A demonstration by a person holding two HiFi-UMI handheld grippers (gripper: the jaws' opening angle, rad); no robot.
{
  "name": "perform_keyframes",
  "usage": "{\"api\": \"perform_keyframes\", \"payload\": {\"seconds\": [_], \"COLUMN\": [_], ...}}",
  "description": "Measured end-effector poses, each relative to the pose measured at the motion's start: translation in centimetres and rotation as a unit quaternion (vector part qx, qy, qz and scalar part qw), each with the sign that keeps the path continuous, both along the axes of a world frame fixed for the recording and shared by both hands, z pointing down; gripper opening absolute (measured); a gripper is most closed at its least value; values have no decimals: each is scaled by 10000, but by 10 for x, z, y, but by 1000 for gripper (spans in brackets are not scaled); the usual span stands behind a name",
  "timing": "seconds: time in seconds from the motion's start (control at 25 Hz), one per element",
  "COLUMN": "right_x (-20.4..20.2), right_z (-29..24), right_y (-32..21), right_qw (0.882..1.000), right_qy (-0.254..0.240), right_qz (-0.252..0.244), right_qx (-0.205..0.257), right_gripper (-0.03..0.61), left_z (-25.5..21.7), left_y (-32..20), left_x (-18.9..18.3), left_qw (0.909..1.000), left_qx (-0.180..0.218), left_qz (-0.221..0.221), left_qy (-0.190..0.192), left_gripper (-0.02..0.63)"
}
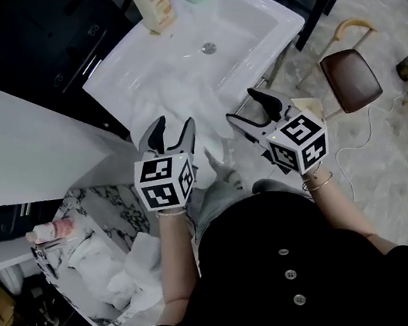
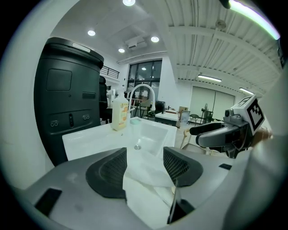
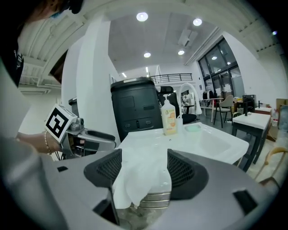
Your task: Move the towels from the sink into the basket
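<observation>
Here both left tongs [image 1: 173,130] and right tongs [image 1: 244,109] stand spread; the crumpled white cloth towel [image 1: 175,97] lies just ahead, draped over the front rim of the white ceramic sink [image 1: 249,21], nearer the left.

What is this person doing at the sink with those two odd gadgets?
A person stands at a white sink with a grasping tool in each hand. The left tool and the right tool are both open over a white towel bunched at the sink's near edge. The cloth lies between each tool's jaws, but neither has closed on it. A basket on the floor to the person's left already holds white towels.
</observation>
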State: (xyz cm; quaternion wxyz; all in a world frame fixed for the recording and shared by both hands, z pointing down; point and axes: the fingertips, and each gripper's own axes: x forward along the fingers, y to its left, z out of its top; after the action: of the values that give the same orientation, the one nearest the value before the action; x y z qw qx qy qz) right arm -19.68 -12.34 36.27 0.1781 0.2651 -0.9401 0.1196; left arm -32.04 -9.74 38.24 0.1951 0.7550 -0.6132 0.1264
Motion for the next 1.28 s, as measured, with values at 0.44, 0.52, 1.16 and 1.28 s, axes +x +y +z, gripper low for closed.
{"api": "perform_keyframes", "payload": {"seconds": [0.44, 0.52, 1.16, 1.28], "right_x": [-40, -43, -83, -91], "right_z": [17, 20, 41, 51], "right_y": [0, -1, -27, -23], "right_qw": [9974, 9964, 9742, 9646], "right_qy": [202, 241, 894, 1104], "right_qz": [-674, -791, -2059, -2378], "right_qx": [-141, -177, -224, -291], "right_gripper": [299, 299, 315, 330], "left_z": [21, 28, 64, 73], "left_y": [0, 7, 22, 29], "left_x": [-27, -33, -54, -56], "left_qw": [9987, 9976, 9836, 9788], "left_qx": [-271, -360, -919, -1042], "left_qz": [-422, -588, -1491, -1685], "left_qy": [31, 52, 429, 511], "left_gripper": [232, 232, 245, 244]}}
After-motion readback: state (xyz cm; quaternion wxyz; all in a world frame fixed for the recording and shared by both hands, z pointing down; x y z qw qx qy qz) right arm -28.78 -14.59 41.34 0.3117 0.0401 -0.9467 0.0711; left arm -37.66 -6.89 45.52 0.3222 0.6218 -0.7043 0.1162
